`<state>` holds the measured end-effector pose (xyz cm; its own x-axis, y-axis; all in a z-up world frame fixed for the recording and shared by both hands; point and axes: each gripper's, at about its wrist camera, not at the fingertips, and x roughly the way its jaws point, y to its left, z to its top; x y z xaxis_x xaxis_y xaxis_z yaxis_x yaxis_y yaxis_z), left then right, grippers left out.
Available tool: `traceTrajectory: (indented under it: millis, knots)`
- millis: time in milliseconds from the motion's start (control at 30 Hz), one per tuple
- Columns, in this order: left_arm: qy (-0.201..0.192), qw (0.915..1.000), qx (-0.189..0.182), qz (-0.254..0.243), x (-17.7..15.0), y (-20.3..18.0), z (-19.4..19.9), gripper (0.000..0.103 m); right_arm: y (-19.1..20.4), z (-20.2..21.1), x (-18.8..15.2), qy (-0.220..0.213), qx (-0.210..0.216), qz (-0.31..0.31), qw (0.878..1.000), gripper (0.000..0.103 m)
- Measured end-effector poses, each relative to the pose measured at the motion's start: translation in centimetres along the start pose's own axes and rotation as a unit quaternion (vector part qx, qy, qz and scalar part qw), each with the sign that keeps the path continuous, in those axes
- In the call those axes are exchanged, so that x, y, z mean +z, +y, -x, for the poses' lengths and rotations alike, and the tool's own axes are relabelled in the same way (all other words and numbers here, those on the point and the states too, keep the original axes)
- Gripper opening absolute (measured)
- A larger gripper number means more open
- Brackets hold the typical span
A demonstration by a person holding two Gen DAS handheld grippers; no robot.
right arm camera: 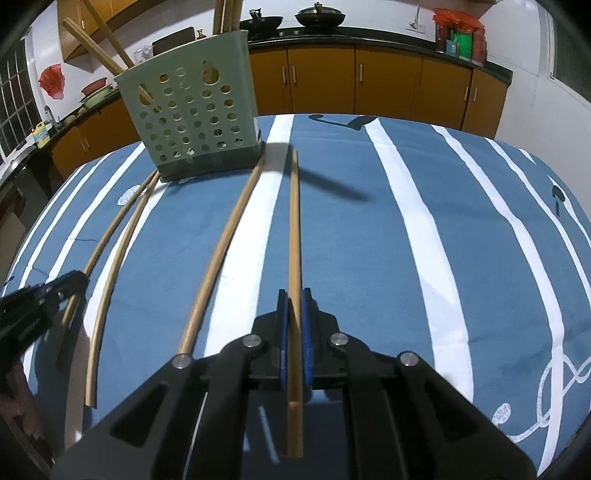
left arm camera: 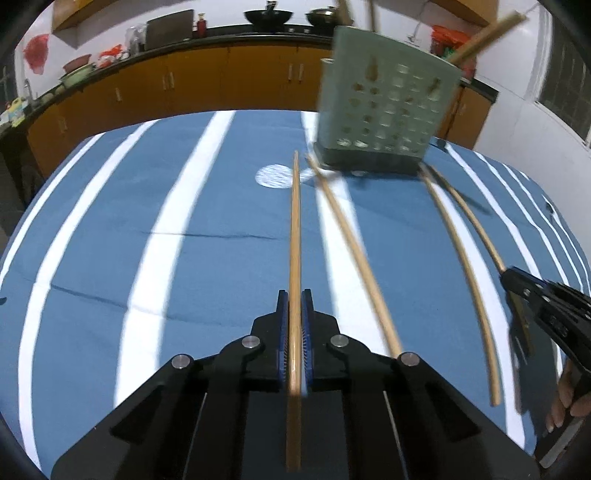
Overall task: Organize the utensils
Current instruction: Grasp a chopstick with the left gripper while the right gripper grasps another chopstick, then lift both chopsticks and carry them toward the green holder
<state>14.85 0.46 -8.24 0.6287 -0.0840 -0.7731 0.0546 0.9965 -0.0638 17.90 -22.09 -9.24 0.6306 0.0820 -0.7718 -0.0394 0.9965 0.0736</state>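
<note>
My left gripper (left arm camera: 294, 295) is shut on a wooden chopstick (left arm camera: 294, 229) whose tip points toward the green perforated holder (left arm camera: 388, 107). My right gripper (right arm camera: 294, 295) is shut on another chopstick (right arm camera: 294, 229), the rightmost one. Each gripper also shows in the other's view: the right gripper (left arm camera: 511, 275) at the right edge and the left gripper (right arm camera: 79, 277) at the left edge, each gripping its stick. Between the two held sticks, two loose chopsticks (right arm camera: 218, 266) (right arm camera: 95, 332) lie on the cloth. The holder (right arm camera: 192, 110) stands upright with several chopsticks (right arm camera: 99, 48) in it.
A blue cloth with white stripes (right arm camera: 369, 258) covers the table. The holder stands near its far edge. Behind the table runs a counter with orange cabinets (right arm camera: 388, 81) and two woks (right arm camera: 319, 16). A person's hand (left arm camera: 565, 398) shows at the lower right.
</note>
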Motion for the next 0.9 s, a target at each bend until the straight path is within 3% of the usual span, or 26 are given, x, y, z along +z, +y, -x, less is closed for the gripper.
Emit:
traceTrajectory:
  millis: [267, 900]
  knots:
    - [-0.003, 0.9995, 0.022, 0.021, 1.3, 3.2, -0.7, 0.008, -1.2, -0.8, 1.1, -0.009, -0.029, -0.018, 0.999, 0.009]
    - [-0.005, 0.9994, 0.009, 0.034, 1.3, 3.6, -0.7, 0.009, -1.5, -0.9, 1.0, -0.01, -0.03, -0.021, 0.999, 0.01]
